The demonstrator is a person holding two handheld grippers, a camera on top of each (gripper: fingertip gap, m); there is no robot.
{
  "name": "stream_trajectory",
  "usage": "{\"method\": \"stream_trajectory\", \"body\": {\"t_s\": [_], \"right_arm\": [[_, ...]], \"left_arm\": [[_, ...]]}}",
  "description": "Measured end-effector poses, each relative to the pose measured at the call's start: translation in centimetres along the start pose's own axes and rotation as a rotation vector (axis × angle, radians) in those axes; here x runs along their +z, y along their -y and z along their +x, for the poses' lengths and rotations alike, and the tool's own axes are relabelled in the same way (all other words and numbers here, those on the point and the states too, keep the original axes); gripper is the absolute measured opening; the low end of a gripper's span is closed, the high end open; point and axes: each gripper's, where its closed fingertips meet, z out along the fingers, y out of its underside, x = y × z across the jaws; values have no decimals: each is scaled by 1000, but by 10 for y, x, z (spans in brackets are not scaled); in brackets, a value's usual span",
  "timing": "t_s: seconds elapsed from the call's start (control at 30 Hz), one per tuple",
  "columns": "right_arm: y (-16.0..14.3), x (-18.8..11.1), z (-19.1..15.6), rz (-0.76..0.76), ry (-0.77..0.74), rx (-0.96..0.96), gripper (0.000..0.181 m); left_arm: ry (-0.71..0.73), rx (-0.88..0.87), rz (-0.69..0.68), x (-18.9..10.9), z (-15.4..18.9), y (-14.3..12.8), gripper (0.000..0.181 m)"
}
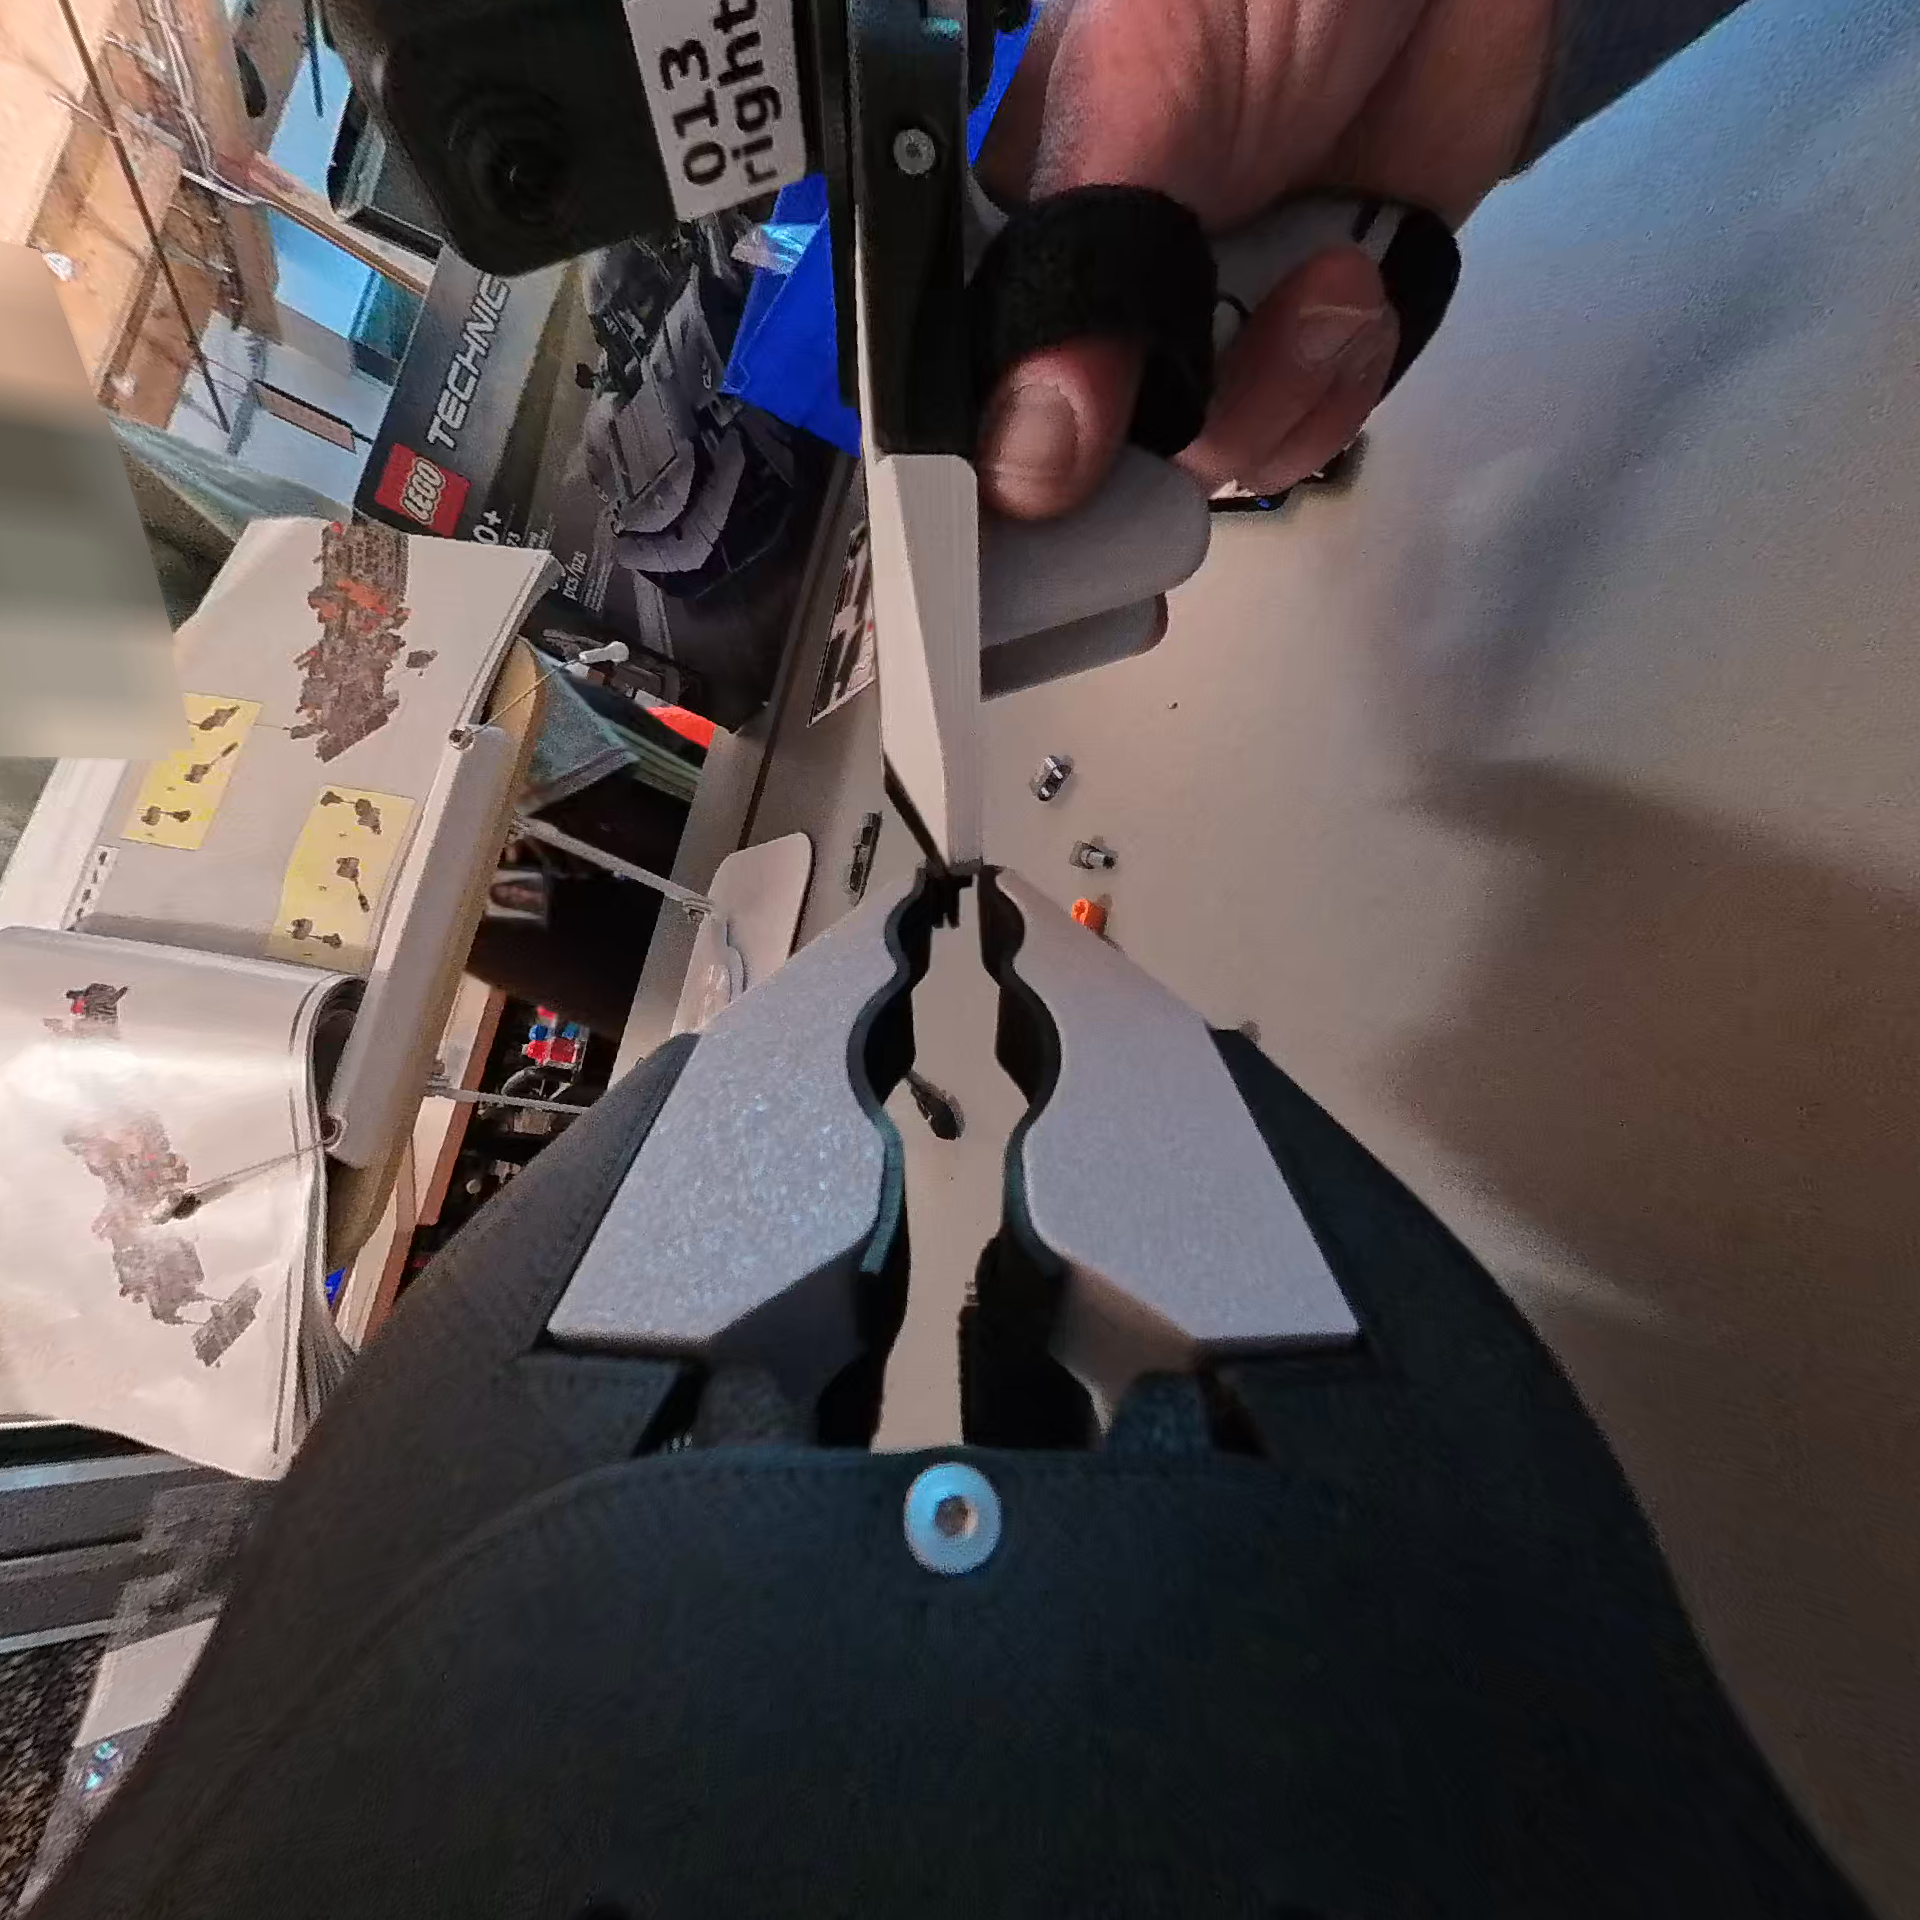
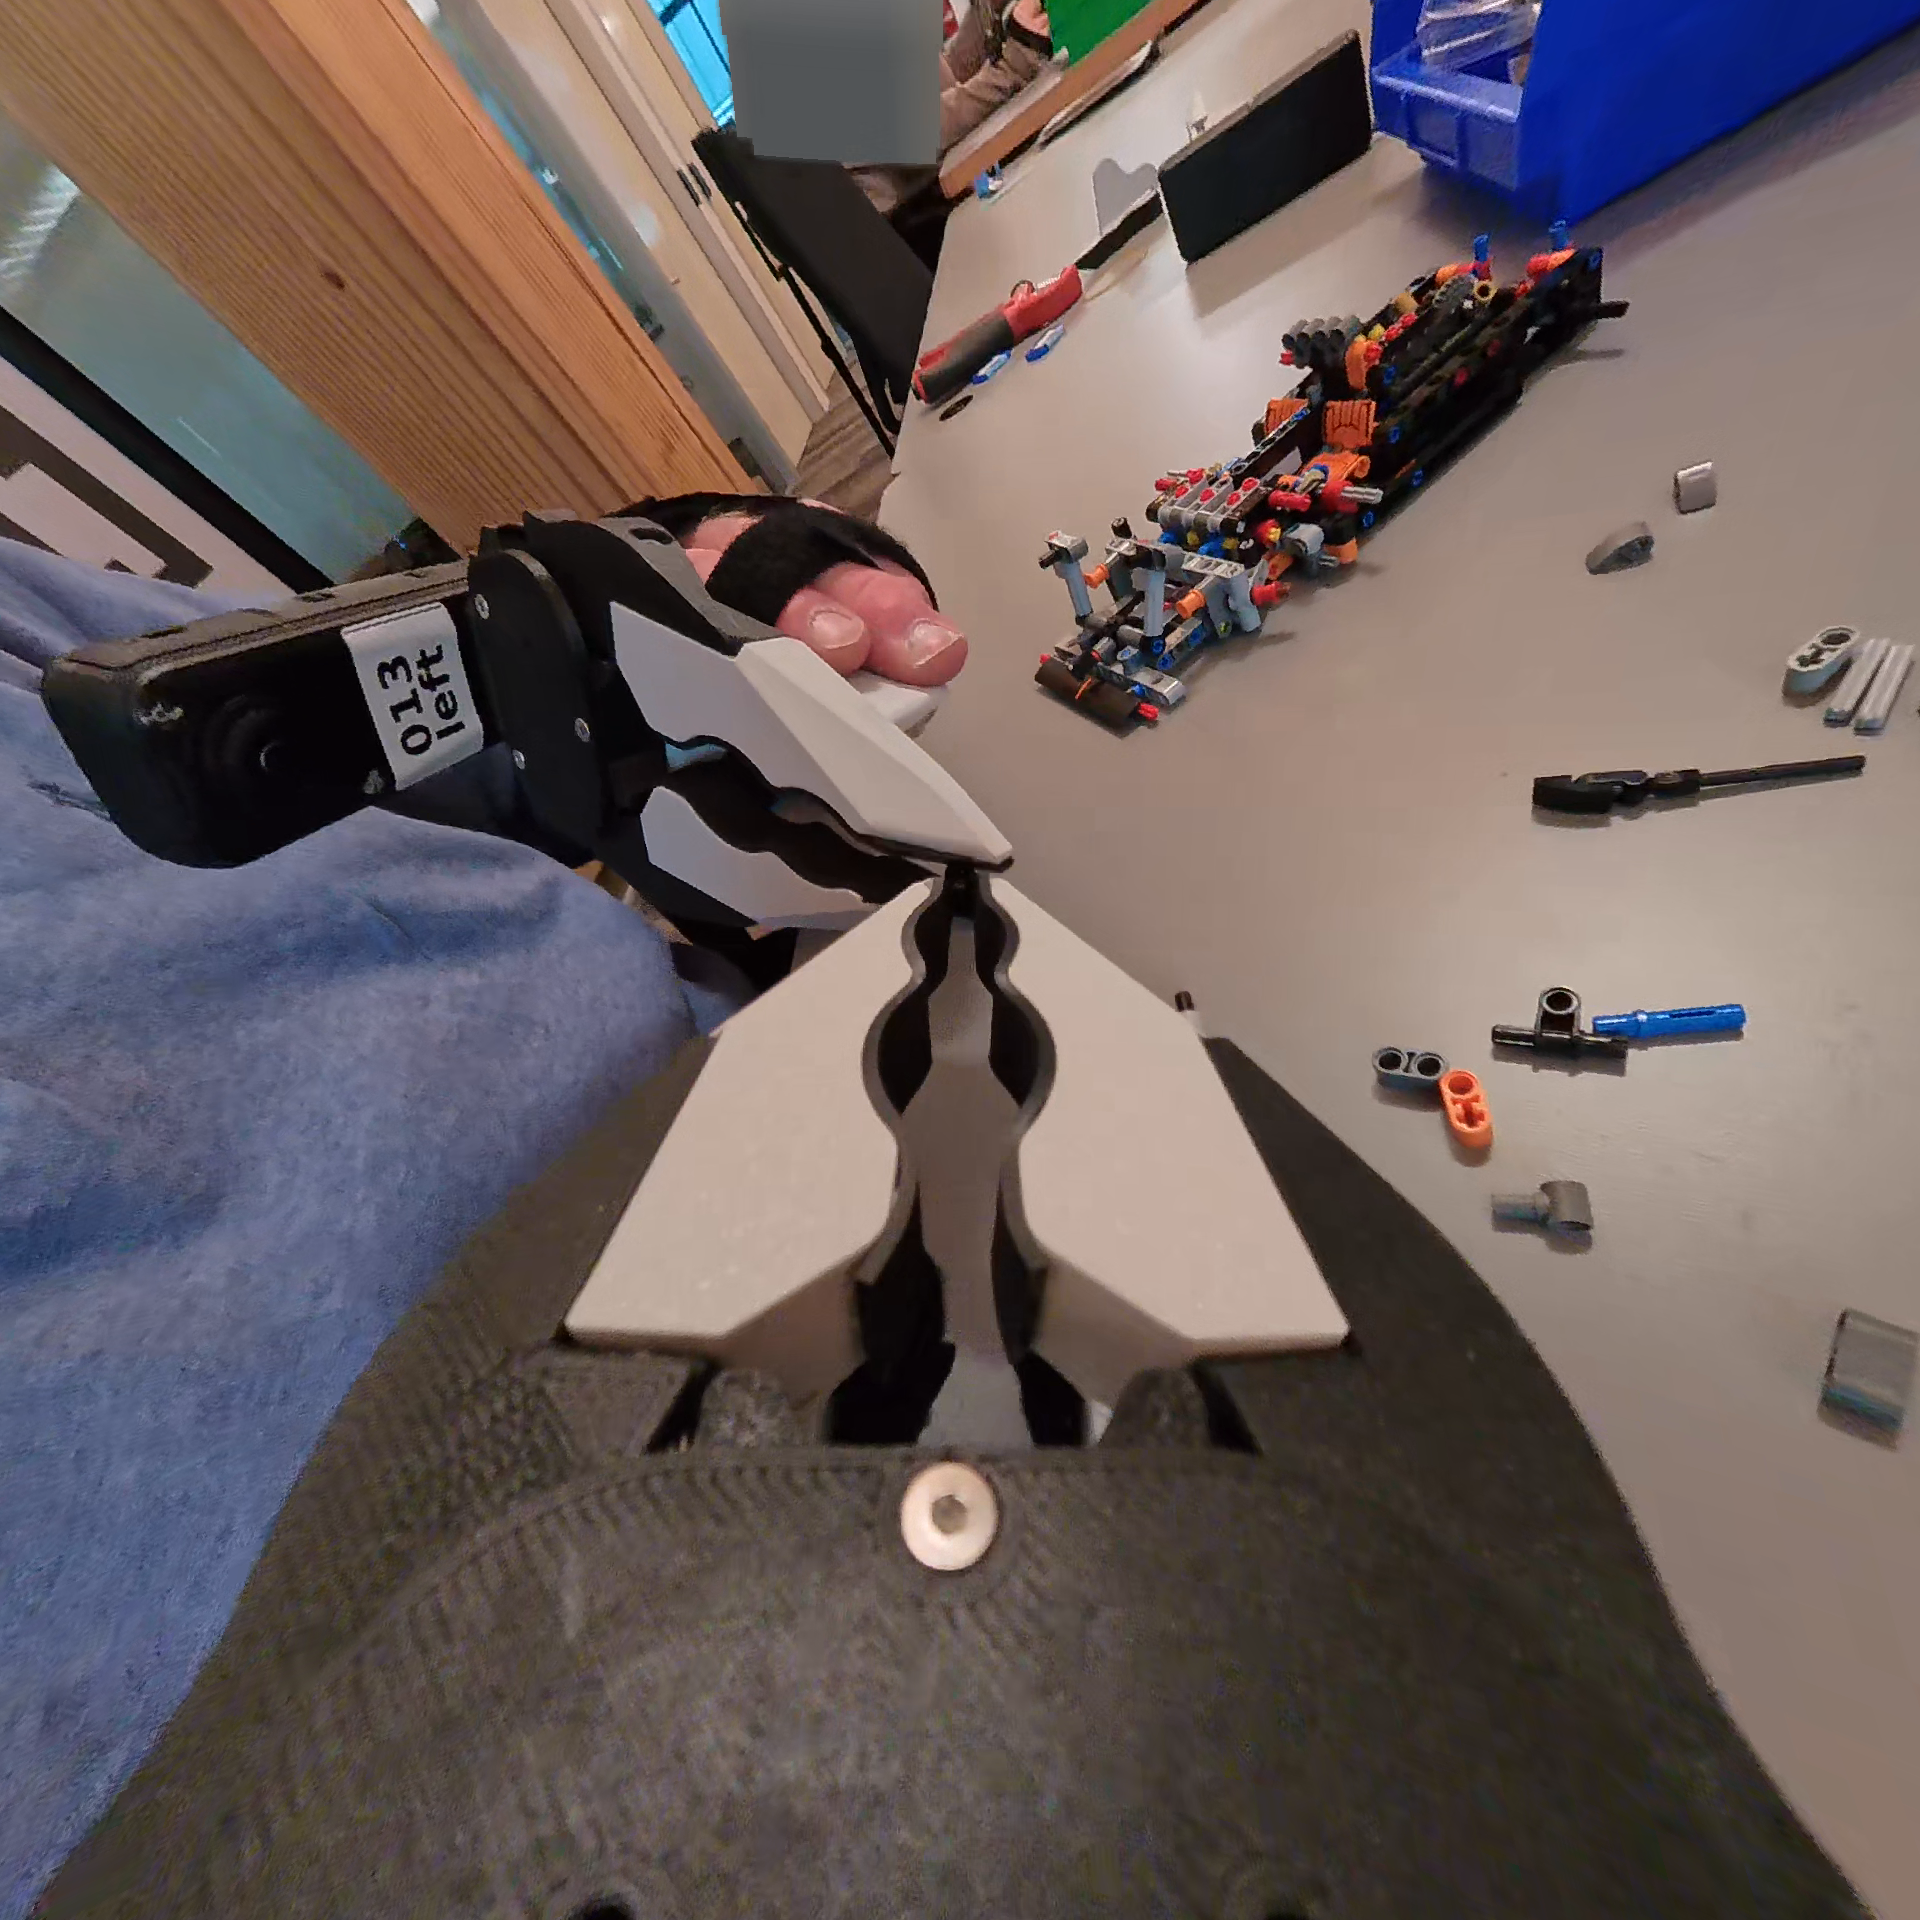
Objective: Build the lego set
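My left gripper point(image 1: 954, 891) and my right gripper point(image 2: 961, 888) meet tip to tip above the grey table point(image 2: 1299, 883). Each is closed on the same small black Lego piece point(image 1: 945, 902), which is mostly hidden between the tips. In the left wrist view the right gripper point(image 1: 961, 854) comes down from above. In the right wrist view the left gripper point(image 2: 987, 857) comes in from the left. The partly built black, grey and orange model point(image 2: 1320, 478) lies farther off on the table.
Loose parts lie to the right: a black axle point(image 2: 1694, 779), a blue pin point(image 2: 1668, 1021), an orange connector point(image 2: 1467, 1110) and a grey panel point(image 2: 1870, 1371). An open instruction booklet point(image 1: 208, 1039), the set's box point(image 1: 582, 447) and a blue bin point(image 2: 1610, 94) stand around. The tips of both grippers are at nearly the same place. From the left gripper's tips to the orange connector point(image 2: 1467, 1110) is close to 11 cm.
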Motion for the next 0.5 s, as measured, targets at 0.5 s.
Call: {"method": "stream_trajectory", "body": {"t_s": [0.5], "right_arm": [[17, -4, -1, 183, 19, 82, 2]], "left_arm": [[87, 29, -36, -1, -15, 2, 3]]}}
